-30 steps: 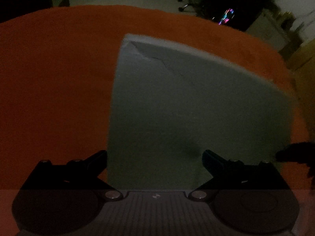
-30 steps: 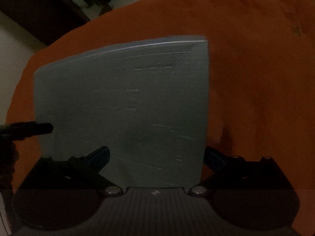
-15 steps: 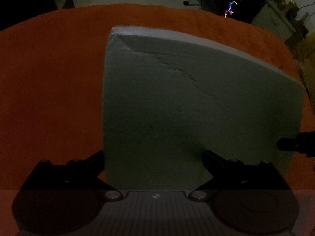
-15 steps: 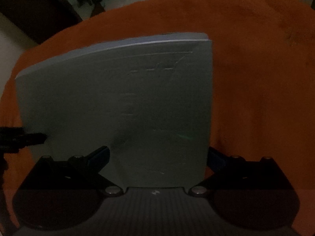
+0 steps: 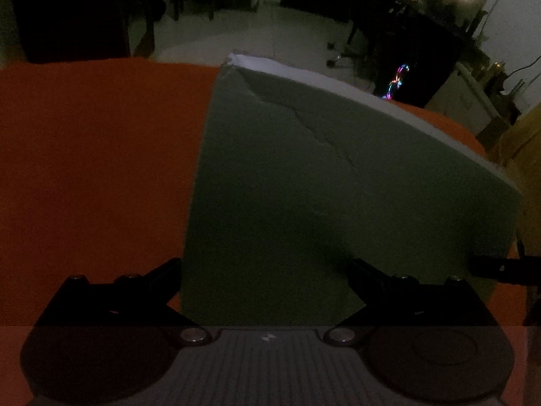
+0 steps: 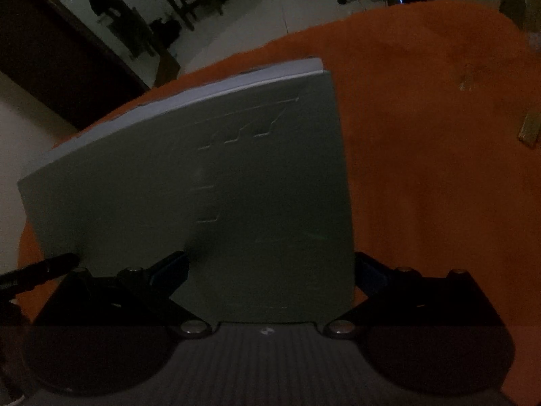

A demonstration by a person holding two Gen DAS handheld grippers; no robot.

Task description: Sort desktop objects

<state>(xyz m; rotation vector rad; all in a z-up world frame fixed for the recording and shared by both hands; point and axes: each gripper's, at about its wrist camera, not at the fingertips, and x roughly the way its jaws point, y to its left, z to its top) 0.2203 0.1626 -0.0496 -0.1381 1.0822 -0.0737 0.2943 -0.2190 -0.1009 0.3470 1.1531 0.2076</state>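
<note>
A grey-green book (image 5: 321,196) fills both wrist views, raised and tilted above the orange tablecloth (image 5: 94,155). My left gripper (image 5: 267,270) holds its near left corner, one finger on top and one under the cover. My right gripper (image 6: 270,267) holds the near right corner of the book (image 6: 236,186) the same way. Each gripper's tip shows in the other's view: the right one (image 5: 500,267) and the left one (image 6: 40,267). White page edges show along the far side.
A small olive block (image 6: 531,128) lies on the cloth at the far right. Beyond the table edge is a dim room with dark furniture, an office chair base (image 5: 338,57) and a computer with coloured lights (image 5: 399,77).
The book has risen and its far edge has tipped up with both grippers. The views now look over the table edge into the room.
</note>
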